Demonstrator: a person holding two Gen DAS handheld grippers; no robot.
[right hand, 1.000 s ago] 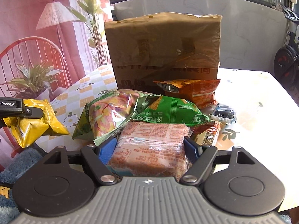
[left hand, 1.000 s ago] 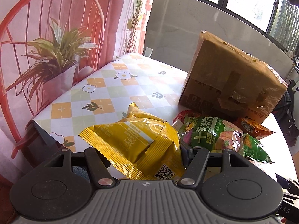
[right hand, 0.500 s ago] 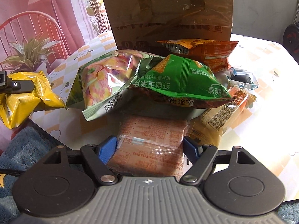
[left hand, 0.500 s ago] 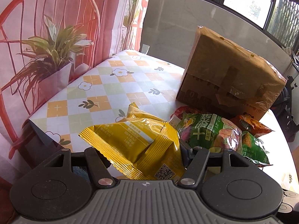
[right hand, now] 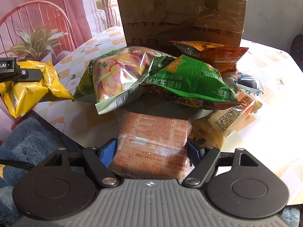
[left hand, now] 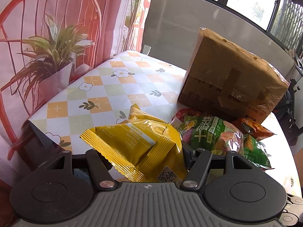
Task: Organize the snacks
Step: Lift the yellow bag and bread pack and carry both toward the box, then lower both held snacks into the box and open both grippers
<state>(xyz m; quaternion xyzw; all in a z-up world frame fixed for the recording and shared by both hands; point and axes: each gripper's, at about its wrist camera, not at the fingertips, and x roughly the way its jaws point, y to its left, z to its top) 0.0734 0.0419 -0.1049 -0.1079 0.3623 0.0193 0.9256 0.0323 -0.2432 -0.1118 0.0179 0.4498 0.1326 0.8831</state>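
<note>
The left hand-held gripper point(left hand: 144, 151) pinches a crinkled yellow snack packet point(left hand: 140, 147) left of the cardboard box point(left hand: 233, 75); the right hand-held gripper point(right hand: 151, 149), jaws closing, clamps an orange-printed packet point(right hand: 153, 138) (clear-wrapped) before it.

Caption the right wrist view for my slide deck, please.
Right gripper clamps an orange packet before piled snack bags and a box.
</note>
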